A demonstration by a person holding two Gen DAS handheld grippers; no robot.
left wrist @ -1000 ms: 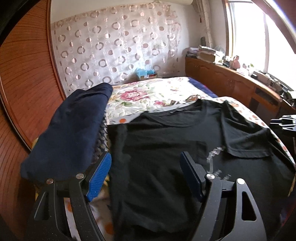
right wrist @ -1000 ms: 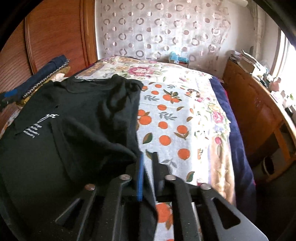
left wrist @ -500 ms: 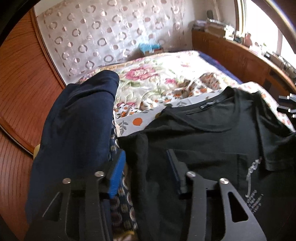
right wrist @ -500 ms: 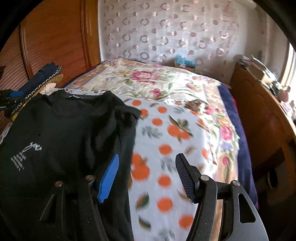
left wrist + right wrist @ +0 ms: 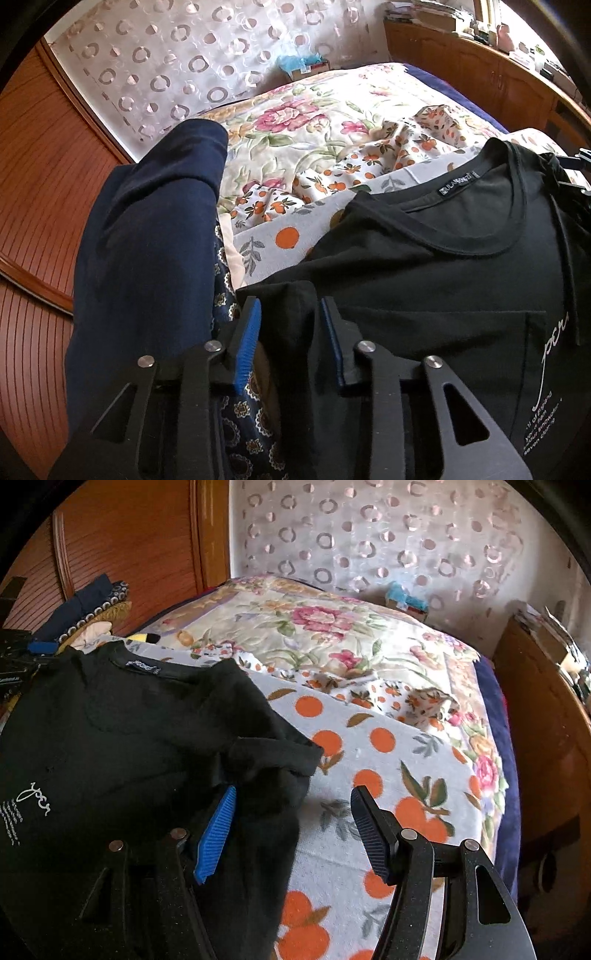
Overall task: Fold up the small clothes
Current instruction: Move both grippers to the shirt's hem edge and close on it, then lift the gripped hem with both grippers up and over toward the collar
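The black T-shirt [image 5: 122, 746] lies front-up on the bed [image 5: 388, 746]. The left claw [image 5: 290, 325] is closing around its sleeve edge; the right claw [image 5: 291, 812] is opening, empty, over the other sleeve. Both should pinch evenly at the sleeves — then fold inward together.

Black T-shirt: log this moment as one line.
item: black T-shirt flat on bed | left gripper: closing, sleeve fabric between jaws | right gripper: opening, straddling sleeve edge

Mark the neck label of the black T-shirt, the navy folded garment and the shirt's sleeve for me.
neck label [image 5: 457, 184], left wrist view, white lettering.
navy folded garment [image 5: 147, 251], left wrist view, top face.
sleeve [image 5: 273, 757], right wrist view, near the cuff.
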